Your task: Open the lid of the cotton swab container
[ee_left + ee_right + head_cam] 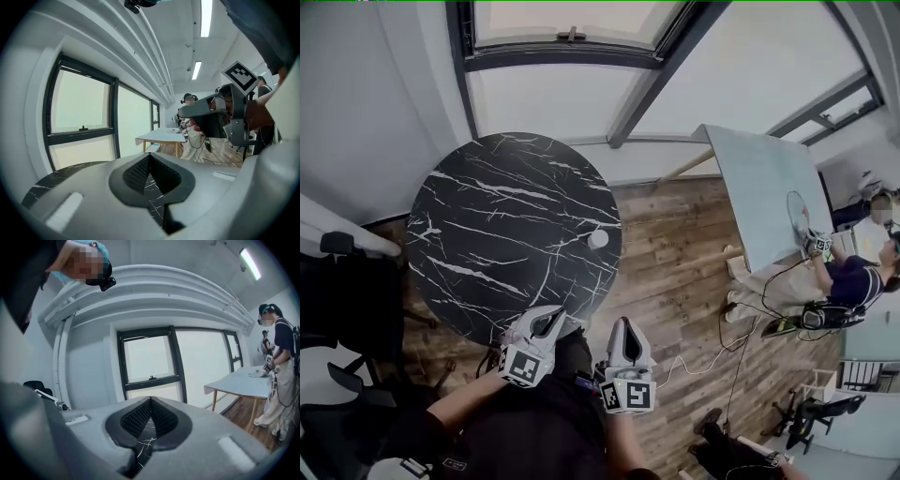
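Round counter (487, 234), black marble with white veining, is standing on a wooden floor (675, 272) below a dark-framed window (572, 37). The cotton swab container (598, 239), small, white and round, is sitting alone on that counter near its right edge; whether its lid is on is too small to tell.

The left claw (547, 319) is hovering over the counter's near rim, jaws pressed together with nothing between them. The right claw (624, 326) is hanging just beside it over the floor, likewise closed and empty, well apart from the container.

Black chairs (342, 281) are standing at the left. A person (853, 277) is working at a pale rectangular counter (764, 187) at the right.
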Available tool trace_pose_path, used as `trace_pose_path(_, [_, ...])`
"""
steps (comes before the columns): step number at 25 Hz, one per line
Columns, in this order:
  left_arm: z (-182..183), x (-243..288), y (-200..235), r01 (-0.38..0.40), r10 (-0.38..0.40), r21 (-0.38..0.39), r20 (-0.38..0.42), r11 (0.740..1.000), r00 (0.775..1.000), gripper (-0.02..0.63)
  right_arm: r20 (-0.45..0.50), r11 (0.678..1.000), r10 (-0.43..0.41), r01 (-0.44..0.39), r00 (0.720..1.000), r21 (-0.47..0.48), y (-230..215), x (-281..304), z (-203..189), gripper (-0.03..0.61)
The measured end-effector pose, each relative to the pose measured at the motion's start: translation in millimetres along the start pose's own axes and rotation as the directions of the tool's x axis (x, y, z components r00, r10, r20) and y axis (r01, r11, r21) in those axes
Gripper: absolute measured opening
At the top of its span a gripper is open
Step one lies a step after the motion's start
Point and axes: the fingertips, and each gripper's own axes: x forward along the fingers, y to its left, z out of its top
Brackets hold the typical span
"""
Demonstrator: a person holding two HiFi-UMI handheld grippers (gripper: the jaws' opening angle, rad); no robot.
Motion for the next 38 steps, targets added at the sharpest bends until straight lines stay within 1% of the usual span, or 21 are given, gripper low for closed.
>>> trace_pose_path(5, [-4,32,8,-0.018,0.019,0.01,-0.02,1.0,1.0,-0.002,-0.016,1.0,0.02,-0.02,1.0,0.01,-17,21,-4,-0.005])
trace_pose_path(8, [-14,56,9,-0.031,0.032,0.015,-0.057,0.999,0.998,-0.002,-0.024,0.999,0.044,-0.044,0.999,0.017,-30,35,-6,-0.005])
trace_pose_path(12, [-29,82,6,-0.036,0.036,0.003,-0.106,0.999,0.994,-0.002,-0.037,0.997,0.066,-0.065,0.997,0.029,-49,54,-11,-0.005])
trace_pose_path(16, [-50,104,7,-0.051,0.049,-0.012,-0.161,0.999,0.986,0.014,-0.064,0.996,0.083,-0.081,0.994,0.046,-67,72,-19,-0.005])
trace_pose_path(19, [-62,121,12,-0.074,0.068,-0.024,-0.187,0.997,0.98,0.032,-0.07,0.995,0.091,-0.087,0.993,0.057,-80,84,-22,-0.005])
trace_pose_path(21, [-68,134,16,-0.084,0.077,-0.028,-0.197,0.996,0.977,0.057,-0.074,0.994,0.099,-0.094,0.992,0.063,-87,93,-25,-0.005])
trace_pose_path(23, [-76,147,18,-0.092,0.084,-0.03,-0.21,0.995,0.974,0.06,-0.081,0.992,0.109,-0.104,0.991,0.069,-92,99,-29,-0.005])
trace_pose_path(28, [-99,176,30,-0.098,0.085,-0.038,-0.247,0.994,0.965,0.121,-0.106,0.988,0.125,-0.114,0.986,0.104,-104,111,-46,-0.005])
trace_pose_path(33, [-114,194,43,-0.116,0.101,-0.042,-0.266,0.992,0.959,0.141,-0.118,0.988,0.122,-0.109,0.985,0.114,-115,120,-58,-0.005])
trace_pose_path(38, [-124,210,44,-0.121,0.105,-0.044,-0.268,0.992,0.958,0.156,-0.133,0.987,0.117,-0.101,0.984,0.123,-127,128,-73,-0.005])
